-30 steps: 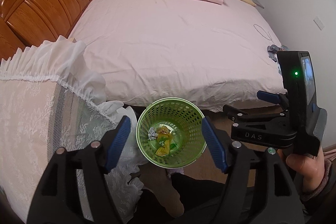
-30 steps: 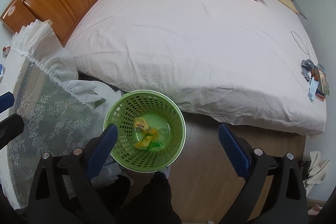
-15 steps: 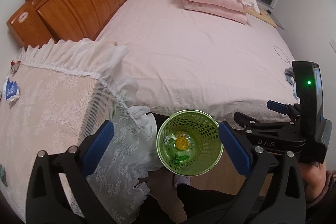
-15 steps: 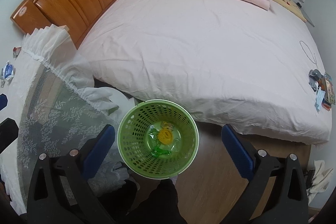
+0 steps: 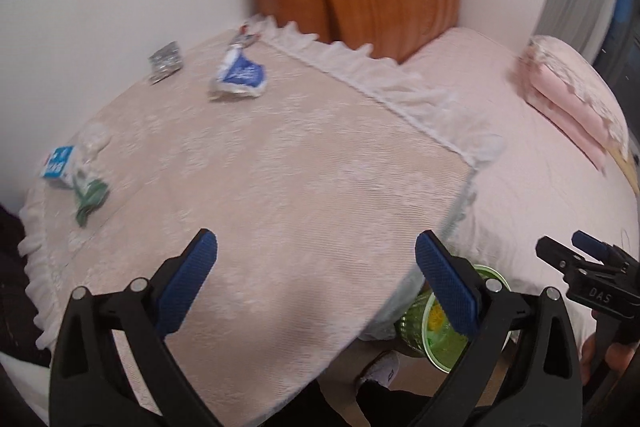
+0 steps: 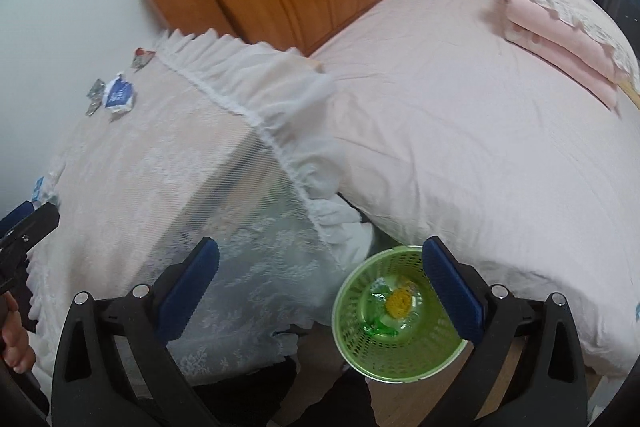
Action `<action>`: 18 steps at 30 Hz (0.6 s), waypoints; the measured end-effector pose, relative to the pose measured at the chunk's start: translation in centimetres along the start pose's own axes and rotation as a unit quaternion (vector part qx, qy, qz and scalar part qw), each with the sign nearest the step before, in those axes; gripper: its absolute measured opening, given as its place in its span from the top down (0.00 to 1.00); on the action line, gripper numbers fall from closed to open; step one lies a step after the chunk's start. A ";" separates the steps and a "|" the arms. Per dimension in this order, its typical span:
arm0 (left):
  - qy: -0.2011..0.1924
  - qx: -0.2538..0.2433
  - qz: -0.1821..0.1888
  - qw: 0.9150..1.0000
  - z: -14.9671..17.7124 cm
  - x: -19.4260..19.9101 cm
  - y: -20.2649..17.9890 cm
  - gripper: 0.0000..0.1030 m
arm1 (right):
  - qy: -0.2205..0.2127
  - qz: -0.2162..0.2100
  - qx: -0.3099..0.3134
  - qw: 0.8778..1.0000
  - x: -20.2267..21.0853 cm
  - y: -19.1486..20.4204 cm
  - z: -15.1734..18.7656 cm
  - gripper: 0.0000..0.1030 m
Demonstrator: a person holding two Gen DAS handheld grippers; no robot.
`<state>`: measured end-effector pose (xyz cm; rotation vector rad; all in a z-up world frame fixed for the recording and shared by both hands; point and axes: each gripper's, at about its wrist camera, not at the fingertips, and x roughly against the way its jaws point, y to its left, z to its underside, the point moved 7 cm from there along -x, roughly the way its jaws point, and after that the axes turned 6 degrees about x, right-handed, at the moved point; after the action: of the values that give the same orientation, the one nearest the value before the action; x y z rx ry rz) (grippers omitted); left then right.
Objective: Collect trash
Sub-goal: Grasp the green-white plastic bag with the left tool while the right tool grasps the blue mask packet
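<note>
Both grippers tilted down over the desk edge, fingers spread, nothing held

The left gripper [image 5: 316, 281] hangs above the lace-covered desk [image 5: 280, 167]; the right gripper [image 6: 320, 281] points beside the green bin [image 6: 360, 359]. Wrappers [image 5: 240, 75] lie far across the desk.

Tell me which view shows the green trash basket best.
The right wrist view: the green trash basket shows its whole rim and the trash inside, on the floor beside the bed. The left wrist view catches only part of it, behind a gripper finger.
</note>
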<state>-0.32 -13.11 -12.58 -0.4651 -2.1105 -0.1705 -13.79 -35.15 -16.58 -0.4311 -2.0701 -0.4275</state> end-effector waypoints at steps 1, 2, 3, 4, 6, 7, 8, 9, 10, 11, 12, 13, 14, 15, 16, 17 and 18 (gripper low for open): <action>-0.002 0.020 -0.015 1.000 -0.3 0.0 2.0 0.08 | 0.000 -0.011 0.014 1.000 -0.3 1.7 -0.7 0.02; -0.004 0.039 -0.029 0.999 -0.6 -0.1 3.9 0.08 | 0.000 -0.017 0.023 1.000 -0.7 3.0 -1.0 0.02; -0.006 0.057 -0.043 0.997 -0.9 -0.2 5.9 0.08 | 0.001 -0.028 0.037 0.999 -1.0 4.7 -1.6 0.02; -0.007 0.074 -0.057 0.996 -1.1 -0.3 7.9 0.08 | 0.000 -0.037 0.050 0.998 -1.3 6.3 -2.2 0.02; -0.010 0.107 -0.083 0.991 -1.6 -0.7 11.6 0.08 | -0.001 -0.055 0.078 0.995 -1.8 9.7 -3.3 0.02; -0.012 0.121 -0.096 0.988 -1.8 -0.9 13.4 0.08 | -0.002 -0.060 0.088 0.994 -2.0 10.9 -3.7 0.02; -0.014 0.133 -0.107 0.985 -2.1 -1.2 15.0 0.08 | -0.002 -0.067 0.100 0.993 -2.3 12.5 -4.3 0.02; -0.014 0.143 -0.118 0.983 -2.4 -1.6 16.6 0.08 | -0.003 -0.072 0.107 0.992 -2.5 13.6 -4.6 0.02; -0.015 0.152 -0.128 0.980 -2.7 -2.1 18.1 0.08 | -0.003 -0.078 0.117 0.990 -2.8 15.1 -5.2 0.02; -0.014 0.162 -0.136 0.977 -3.0 -2.7 19.4 0.08 | -0.004 -0.083 0.125 0.989 -3.2 16.5 -5.7 0.02; -0.012 0.172 -0.142 0.975 -3.4 -3.3 20.9 0.08 | -0.003 -0.086 0.132 0.987 -3.6 17.8 -6.2 0.02; -0.010 0.182 -0.144 0.973 -3.7 -4.1 22.1 0.08 | -0.003 -0.089 0.137 0.987 -3.9 18.6 -6.5 0.02; -0.006 0.191 -0.147 0.971 -4.0 -4.9 23.3 0.08 | -0.001 -0.092 0.143 0.985 -4.4 19.8 -6.9 0.02; -0.001 0.200 -0.149 0.968 -4.3 -5.8 24.4 0.08 | 0.001 -0.093 0.149 0.984 -4.9 20.9 -7.2 0.02; 0.003 0.209 -0.148 0.967 -4.6 -6.7 25.4 0.08 | 0.003 -0.095 0.153 0.984 -5.2 21.5 -7.3 0.02; 0.008 0.215 -0.150 0.965 -4.8 -7.6 26.2 0.08 | 0.007 -0.096 0.157 0.983 -5.8 22.5 -7.6 0.02; 0.014 0.220 -0.153 0.963 -5.0 -8.6 27.1 0.09 | 0.010 -0.096 0.161 0.982 -6.4 23.3 -7.9 0.02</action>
<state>18.37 8.04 -18.53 0.1289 -2.1011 0.1160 5.98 -19.24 -15.16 -0.0334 -2.1214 -0.2019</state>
